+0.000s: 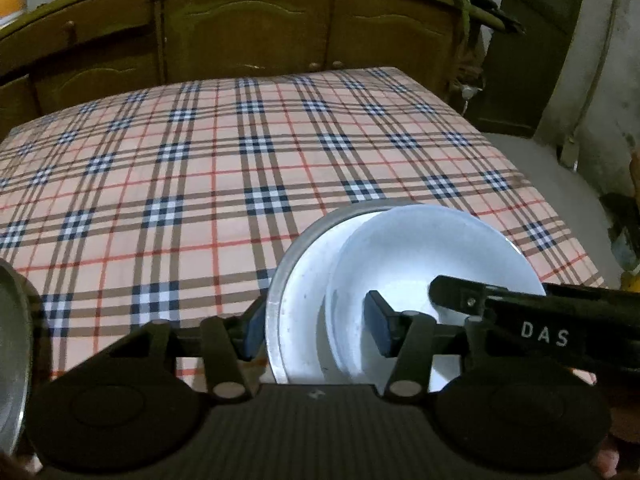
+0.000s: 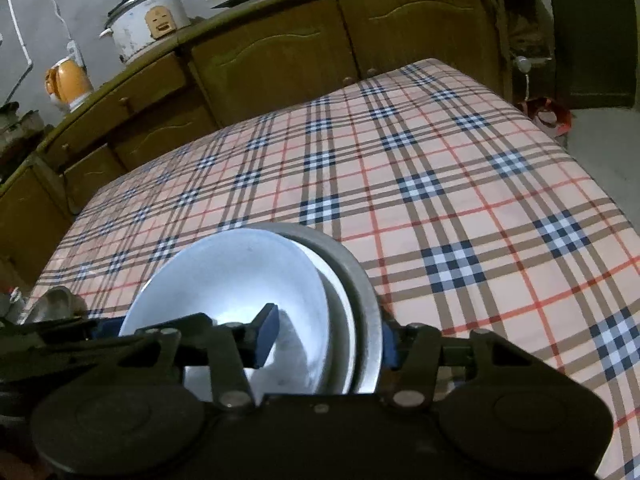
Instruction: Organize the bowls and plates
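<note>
The left gripper (image 1: 316,332) straddles the left rim of a metal bowl (image 1: 282,304), one blue pad outside the wall and the other pad inside; its pads look pressed on the stack, though contact at the outer pad is partly hidden. The right gripper (image 2: 328,338) does the same on the opposite rim of the metal bowl (image 2: 366,300), one pad inside, one outside, grasping it. A smaller white bowl (image 1: 420,256) sits nested inside, tilted off-centre.

Only the left view shows the other gripper's black arm marked "DAS" (image 1: 544,334) reaching across the white bowl, and a second metal dish (image 1: 12,356) at the left edge. Only the right view shows a rice cooker (image 2: 146,20) and an orange jug (image 2: 70,82) on the wooden cabinet (image 2: 276,64).

Both grippers point downward over the near edge of the checked tablecloth (image 1: 200,184), where the bowls rest.
</note>
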Demonstrator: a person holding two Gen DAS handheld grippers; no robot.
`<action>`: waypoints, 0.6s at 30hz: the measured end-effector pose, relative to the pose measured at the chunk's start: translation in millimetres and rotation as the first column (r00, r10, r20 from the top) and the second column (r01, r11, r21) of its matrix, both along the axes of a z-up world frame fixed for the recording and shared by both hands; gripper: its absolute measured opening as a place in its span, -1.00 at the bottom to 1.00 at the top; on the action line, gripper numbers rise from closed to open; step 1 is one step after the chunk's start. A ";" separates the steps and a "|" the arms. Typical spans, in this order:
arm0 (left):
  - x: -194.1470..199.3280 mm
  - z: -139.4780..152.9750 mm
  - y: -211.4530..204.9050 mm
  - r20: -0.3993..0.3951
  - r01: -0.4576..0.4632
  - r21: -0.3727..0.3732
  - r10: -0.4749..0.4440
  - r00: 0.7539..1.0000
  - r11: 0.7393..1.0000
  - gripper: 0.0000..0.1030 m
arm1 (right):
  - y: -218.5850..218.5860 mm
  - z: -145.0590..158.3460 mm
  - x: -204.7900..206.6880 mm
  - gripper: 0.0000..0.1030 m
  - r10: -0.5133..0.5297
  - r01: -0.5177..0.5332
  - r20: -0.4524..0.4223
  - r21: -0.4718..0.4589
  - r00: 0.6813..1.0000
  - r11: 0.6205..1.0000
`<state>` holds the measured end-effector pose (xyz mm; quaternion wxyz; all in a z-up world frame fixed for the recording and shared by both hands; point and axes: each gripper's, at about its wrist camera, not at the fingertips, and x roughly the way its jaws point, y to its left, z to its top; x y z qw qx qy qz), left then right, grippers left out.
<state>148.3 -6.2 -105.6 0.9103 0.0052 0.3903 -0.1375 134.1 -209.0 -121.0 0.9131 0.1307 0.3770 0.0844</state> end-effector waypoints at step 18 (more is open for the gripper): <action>-31.7 44.5 24.3 0.119 -0.070 0.045 0.064 0.991 0.997 0.02 | 33.4 46.5 -21.1 0.19 0.087 -0.085 0.094 -0.027 0.992 0.996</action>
